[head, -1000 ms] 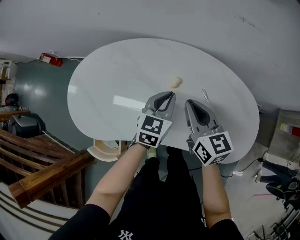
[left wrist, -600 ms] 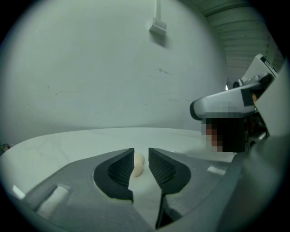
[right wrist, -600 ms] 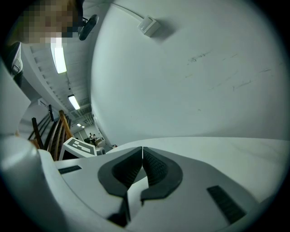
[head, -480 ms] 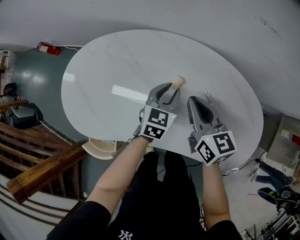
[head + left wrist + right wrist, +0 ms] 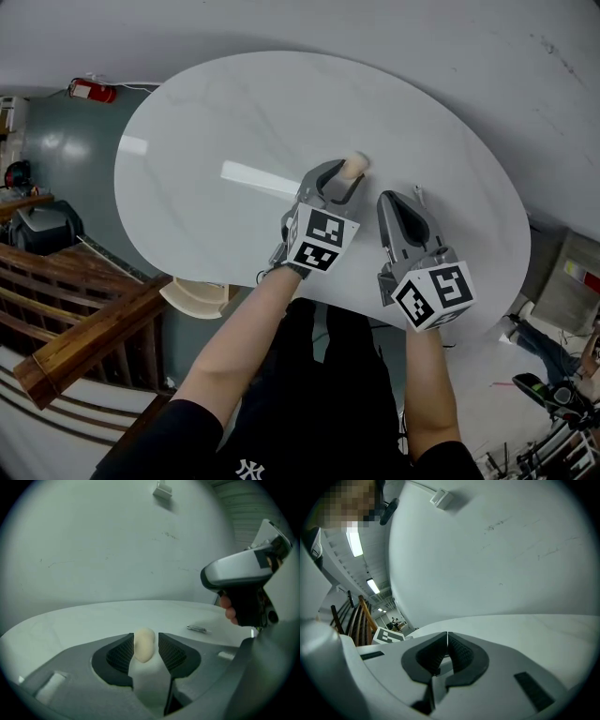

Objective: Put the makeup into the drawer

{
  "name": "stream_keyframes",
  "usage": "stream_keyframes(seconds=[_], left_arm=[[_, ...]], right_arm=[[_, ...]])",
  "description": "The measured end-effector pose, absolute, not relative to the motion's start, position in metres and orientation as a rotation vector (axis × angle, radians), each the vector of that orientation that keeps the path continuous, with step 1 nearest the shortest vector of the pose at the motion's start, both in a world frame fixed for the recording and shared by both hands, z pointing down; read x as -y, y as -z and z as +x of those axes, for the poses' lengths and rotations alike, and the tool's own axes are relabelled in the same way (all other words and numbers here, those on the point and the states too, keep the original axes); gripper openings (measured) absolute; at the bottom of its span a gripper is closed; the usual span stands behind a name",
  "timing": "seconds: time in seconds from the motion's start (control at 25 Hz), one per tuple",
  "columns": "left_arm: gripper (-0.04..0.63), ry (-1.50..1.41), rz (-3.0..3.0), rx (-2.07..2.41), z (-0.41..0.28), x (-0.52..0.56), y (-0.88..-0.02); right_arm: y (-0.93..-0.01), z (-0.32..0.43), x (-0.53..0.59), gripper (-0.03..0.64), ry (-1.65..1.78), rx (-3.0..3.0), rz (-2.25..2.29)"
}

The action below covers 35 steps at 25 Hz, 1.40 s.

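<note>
Left arm [image 5: 234, 347]: bare, stretched forward.
Left gripper [image 5: 349, 174]: tipped down. Its jaws have just been opening and stand wide, with a small cream sponge [image 5: 143, 644] between them.
Right arm [image 5: 429, 384]: bare, stretched forward beside the left one.
Right gripper [image 5: 447, 637]: just beside the left gripper, jaws closed together and empty.

Right gripper [image 5: 447, 641] jaws closed together, nothing between them. White desk [image 5: 525, 630] ahead, bare in this view. White wall [image 5: 487, 550] behind, small box [image 5: 440, 498] mounted up high. Left edge: left gripper [image 5: 388, 636] marker cube, wooden railing [image 5: 363, 613], ceiling lights [image 5: 355, 543].
</note>
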<state>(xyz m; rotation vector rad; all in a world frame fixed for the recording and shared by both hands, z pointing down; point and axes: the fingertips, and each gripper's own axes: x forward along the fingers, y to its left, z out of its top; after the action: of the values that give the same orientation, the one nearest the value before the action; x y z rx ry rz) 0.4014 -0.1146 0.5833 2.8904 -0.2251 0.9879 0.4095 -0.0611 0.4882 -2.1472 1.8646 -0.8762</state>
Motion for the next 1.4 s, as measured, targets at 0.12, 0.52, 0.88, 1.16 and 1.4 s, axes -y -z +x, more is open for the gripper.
stream_keyframes(seconds=[0.12, 0.52, 0.88, 1.16, 1.4], left_arm=[[0.152, -1.011, 2.880, 0.232, 0.404, 0.116, -0.591], [0.152, -1.055, 2.865, 0.323, 0.403, 0.131, -0.604], [0.141, -0.955, 2.820, 0.342, 0.401, 0.134, -0.589], [0.141, -0.836, 2.809, 0.300, 0.392, 0.125, -0.548], [0.141, -0.771, 2.837, 0.286, 0.372, 0.113, -0.515]], right_arm=[[-0.493, 0.413, 0.060, 0.017, 0.891, -1.852, -2.149], [-0.502, 0.415, 0.057, 0.017, 0.931, -1.831, -2.158], [-0.498, 0.414, 0.056, 0.017, 0.922, -1.828, -2.172], [-0.484, 0.405, 0.058, 0.017, 0.884, -1.837, -2.199], [-0.466, 0.388, 0.057, 0.017, 0.836, -1.855, -2.223]])
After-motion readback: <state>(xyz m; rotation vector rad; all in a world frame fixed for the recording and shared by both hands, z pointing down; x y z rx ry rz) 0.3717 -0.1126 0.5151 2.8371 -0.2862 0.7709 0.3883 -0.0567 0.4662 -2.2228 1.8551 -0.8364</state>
